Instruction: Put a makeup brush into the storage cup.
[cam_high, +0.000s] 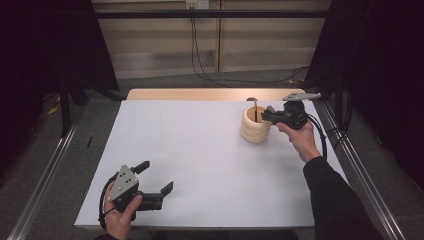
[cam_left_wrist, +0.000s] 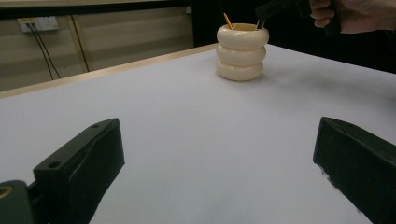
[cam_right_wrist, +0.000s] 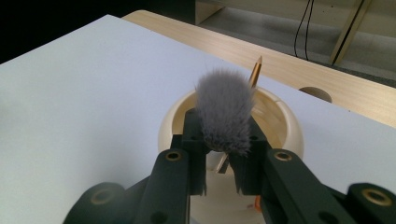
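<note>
While its 2 jaws clench a grey fluffy brush (cam_right_wrist: 224, 112), the right gripper (cam_right_wrist: 223, 158) hovers over the cream ribbed holder (cam_high: 255, 126) near the white table's (cam_high: 200, 165) far right corner. Released, the left gripper (cam_high: 155, 176) rests near the front edge.

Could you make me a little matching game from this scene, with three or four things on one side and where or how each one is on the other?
Things:
1. left gripper
2. right gripper
3. cream ringed holder
4. grey brush

States:
A. stands upright near the table's far right corner
B. jaws wide apart, nothing between them
C. fluffy head pointing up, clamped between two jaws
D. jaws closed on something just above the holder's mouth

Pairs: 1-B, 2-D, 3-A, 4-C
</note>
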